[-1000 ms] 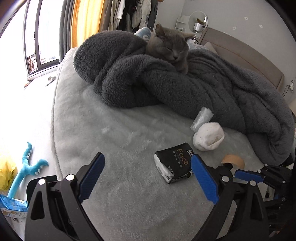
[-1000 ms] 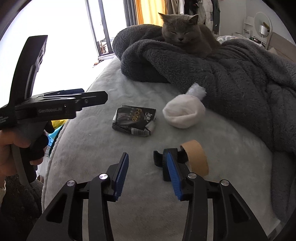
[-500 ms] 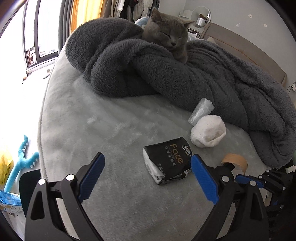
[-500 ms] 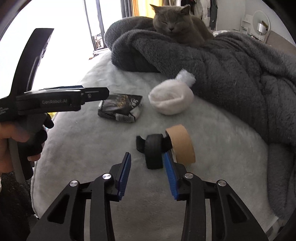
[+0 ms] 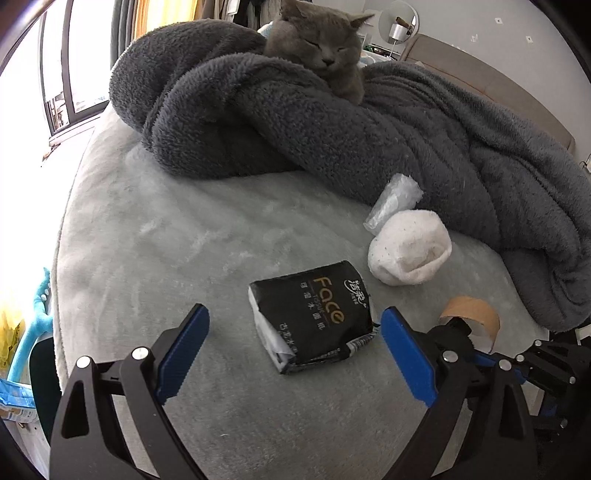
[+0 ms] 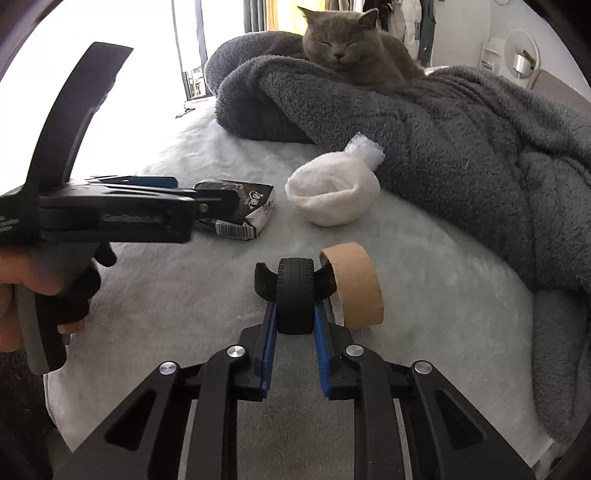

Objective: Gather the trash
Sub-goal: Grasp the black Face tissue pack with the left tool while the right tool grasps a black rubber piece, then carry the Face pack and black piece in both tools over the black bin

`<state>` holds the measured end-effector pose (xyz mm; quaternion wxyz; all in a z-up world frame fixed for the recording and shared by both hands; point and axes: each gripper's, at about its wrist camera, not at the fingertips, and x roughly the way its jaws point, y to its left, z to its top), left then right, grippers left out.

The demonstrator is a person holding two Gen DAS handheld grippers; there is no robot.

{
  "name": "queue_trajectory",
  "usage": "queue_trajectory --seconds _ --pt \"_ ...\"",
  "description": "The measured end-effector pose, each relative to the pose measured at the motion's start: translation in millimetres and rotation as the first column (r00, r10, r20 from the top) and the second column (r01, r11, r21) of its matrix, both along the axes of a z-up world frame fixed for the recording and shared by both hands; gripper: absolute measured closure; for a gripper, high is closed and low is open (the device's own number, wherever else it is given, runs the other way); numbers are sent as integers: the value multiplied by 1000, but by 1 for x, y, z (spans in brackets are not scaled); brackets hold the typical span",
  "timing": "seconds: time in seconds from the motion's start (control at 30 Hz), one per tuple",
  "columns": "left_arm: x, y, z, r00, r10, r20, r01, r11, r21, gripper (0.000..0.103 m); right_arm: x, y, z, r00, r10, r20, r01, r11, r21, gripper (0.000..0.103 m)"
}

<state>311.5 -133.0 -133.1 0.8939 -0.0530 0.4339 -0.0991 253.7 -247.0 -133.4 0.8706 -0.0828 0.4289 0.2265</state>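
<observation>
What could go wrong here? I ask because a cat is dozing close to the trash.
1. The right gripper is shut on the wheel, whose bracket seems to touch the cardboard roll; lifting may knock the roll away.
2. The left gripper is open, near the tissue pack; its torn end may spill tissues when squeezed.
3. Sudden moves could startle the cat on the blanket.

A home bedroom: a bed [image 5: 147,258] covered in pale grey plush, a rumpled dark grey fleece blanket [image 5: 369,147] with a grey cat [image 6: 347,51] dozing on it, a padded headboard [image 5: 491,85], clothes hanging [image 6: 410,26] behind, and a bright window [image 5: 62,74] with curtains.
</observation>
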Motion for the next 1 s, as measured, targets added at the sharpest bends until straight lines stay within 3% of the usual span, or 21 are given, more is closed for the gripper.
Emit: queue_trajectory --seconds 0.43,0.67,0.8,1.0 --pt "14 -20 -10 1000 18 -7 -18 999 41 7 -14 -25 22 997 -12 73 4 994 111 83" --pt "19 -32 -17 1000 3 -15 -1 994 106 8 -18 -44 32 995 -35 94 20 987 162 83" --pt "21 -35 -18 1000 -9 -11 10 992 125 19 -17 -48 33 995 -43 91 28 986 165 83" --pt "18 -33 -16 1000 -10 3 10 994 112 22 -12 -47 32 995 -53 84 38 984 173 83"
